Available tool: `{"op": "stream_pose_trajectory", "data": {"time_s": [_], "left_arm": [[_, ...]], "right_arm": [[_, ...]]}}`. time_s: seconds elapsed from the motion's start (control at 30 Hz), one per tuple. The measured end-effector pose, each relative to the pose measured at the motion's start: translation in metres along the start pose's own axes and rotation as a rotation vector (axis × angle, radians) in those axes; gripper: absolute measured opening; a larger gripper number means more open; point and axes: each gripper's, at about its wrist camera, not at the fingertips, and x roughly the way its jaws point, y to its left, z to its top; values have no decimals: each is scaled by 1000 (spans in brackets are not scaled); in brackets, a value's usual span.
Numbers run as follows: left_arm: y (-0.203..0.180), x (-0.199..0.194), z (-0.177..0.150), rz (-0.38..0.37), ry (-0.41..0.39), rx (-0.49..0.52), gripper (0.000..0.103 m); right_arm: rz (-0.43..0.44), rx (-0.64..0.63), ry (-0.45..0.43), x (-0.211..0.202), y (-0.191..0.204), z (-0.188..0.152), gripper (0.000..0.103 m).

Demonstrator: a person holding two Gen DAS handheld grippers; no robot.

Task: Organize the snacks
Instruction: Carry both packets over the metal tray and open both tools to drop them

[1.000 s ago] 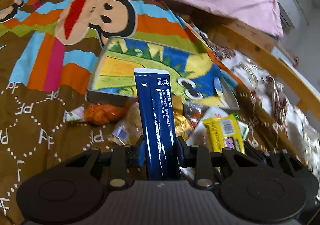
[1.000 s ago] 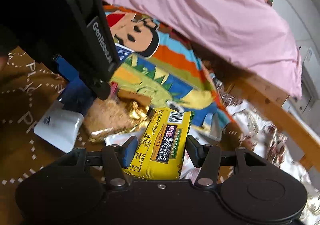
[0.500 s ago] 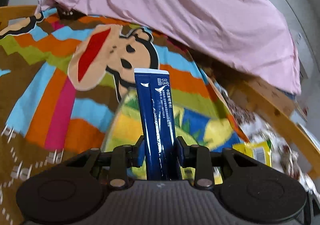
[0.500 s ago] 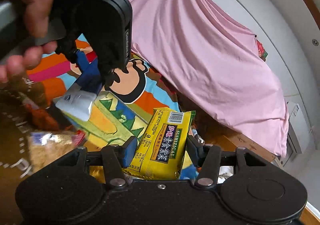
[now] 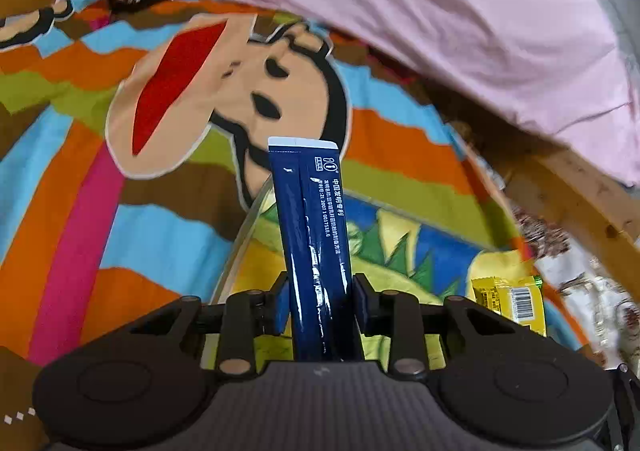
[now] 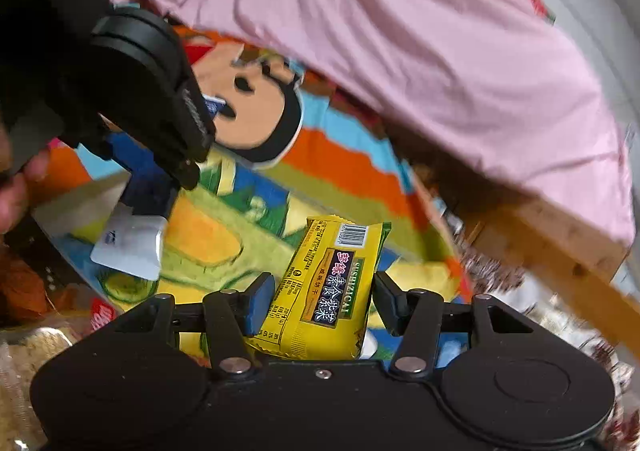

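Snacks clamped in both tongs: blue stick packet [image 5: 312, 251] pinched near its lower end by left gripper [image 5: 320, 303], standing up at centre frame; yellow biscuit pack [image 6: 324, 291] squeezed across its width by right gripper [image 6: 324, 307], low centre. Both carried above colourful box [image 6: 224, 235] lying on striped cartoon blanket [image 5: 80, 179], pink sheet [image 5: 400, 11] across upper frame. Likely risks: tall packet pivoting or slipping from so low a hold; two grippers crowding together over box, bumping; soft pack crushed by squeeze. Left gripper seen upper left in right view, angled down toward box, hand [image 6: 16, 187] at left edge; right gripper tilted slightly down
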Motion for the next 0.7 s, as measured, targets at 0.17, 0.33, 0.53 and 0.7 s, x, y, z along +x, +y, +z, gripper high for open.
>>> {"op": "stream_pose_trajectory", "data": {"time_s": [0.17,0.33,0.53,0.7], "left_arm": [[9,18,-5,21,50,-18,35],[12,28,-10,49,118,-28,36],[11,30,-13,62,147,-25,58],[7,14,-6,47,128,-30,76]], "right_arm": [[27,15,54,11,2,-1,56],[53,35,96,16,0,0,57],[52,34,91,14,-2,3,81],[5,80,46,-3,-16,10,87]]}}
